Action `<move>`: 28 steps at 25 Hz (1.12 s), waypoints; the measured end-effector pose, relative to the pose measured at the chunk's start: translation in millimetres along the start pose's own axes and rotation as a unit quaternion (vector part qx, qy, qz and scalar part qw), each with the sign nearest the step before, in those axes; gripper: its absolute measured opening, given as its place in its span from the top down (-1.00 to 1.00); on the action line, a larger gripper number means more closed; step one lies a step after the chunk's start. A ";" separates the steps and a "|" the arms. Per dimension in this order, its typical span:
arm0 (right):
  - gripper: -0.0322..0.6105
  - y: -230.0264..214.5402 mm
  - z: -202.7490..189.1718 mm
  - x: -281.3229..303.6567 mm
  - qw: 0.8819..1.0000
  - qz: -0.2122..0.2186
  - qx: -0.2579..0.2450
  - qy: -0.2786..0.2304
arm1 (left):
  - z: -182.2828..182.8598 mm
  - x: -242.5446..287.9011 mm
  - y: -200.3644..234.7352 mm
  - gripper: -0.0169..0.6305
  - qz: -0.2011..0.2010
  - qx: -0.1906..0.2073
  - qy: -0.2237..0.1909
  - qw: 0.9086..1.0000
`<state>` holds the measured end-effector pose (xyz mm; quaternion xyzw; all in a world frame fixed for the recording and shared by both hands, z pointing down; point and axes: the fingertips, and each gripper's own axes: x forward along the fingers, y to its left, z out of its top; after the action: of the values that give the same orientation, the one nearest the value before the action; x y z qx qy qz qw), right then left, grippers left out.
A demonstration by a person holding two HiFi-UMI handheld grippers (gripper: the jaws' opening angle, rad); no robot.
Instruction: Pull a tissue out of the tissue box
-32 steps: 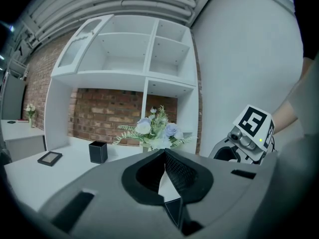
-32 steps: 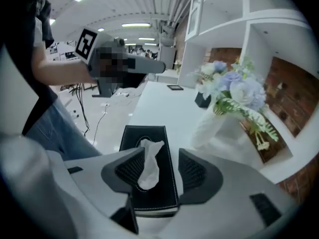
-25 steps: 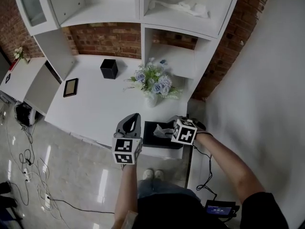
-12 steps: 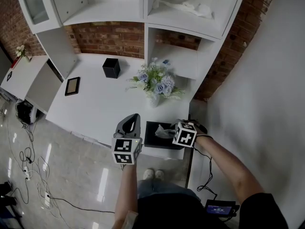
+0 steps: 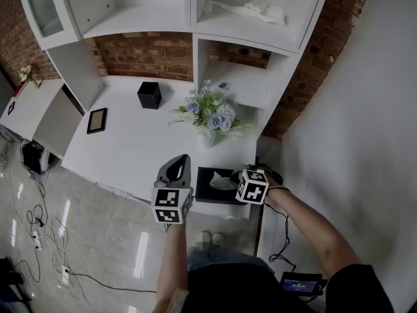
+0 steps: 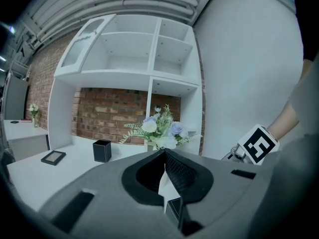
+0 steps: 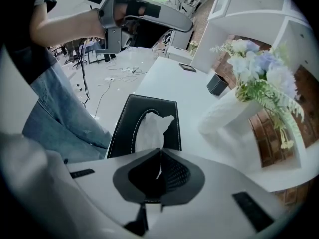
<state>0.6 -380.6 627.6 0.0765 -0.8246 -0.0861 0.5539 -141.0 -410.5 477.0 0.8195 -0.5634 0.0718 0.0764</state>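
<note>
A black tissue box (image 5: 203, 188) lies at the near edge of the white counter, and a white tissue (image 5: 221, 182) sticks up from its slot. My right gripper (image 5: 232, 181) points steeply down over the box from the right. In the right gripper view the tissue (image 7: 152, 128) rises from the box (image 7: 124, 128) into my right gripper (image 7: 160, 152), whose jaws are shut on its top with a white sliver between them. My left gripper (image 5: 182, 159) hovers level just left of the box. In its own view my left gripper (image 6: 163, 152) is shut and holds nothing.
A white vase of blue and white flowers (image 5: 210, 116) stands just behind the box. A small black cube holder (image 5: 149, 94) and a dark picture frame (image 5: 96, 119) sit farther back left. White shelving (image 5: 247, 18) rises behind the counter. A white wall (image 5: 365, 122) closes the right side.
My right gripper has settled slightly lower onto the tissue above the box. The left gripper has stayed where it was.
</note>
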 end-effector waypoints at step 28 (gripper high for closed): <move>0.90 -76.4 24.1 -70.6 0.972 -0.187 0.095 -0.109 | 5.7 3.5 -5.1 0.92 -0.012 0.000 -0.007 1.000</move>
<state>7.0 -438.0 537.7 0.2717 -0.8554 -0.1172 0.4252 -134.8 -413.0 471.8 0.8269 -0.5537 0.0648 0.0734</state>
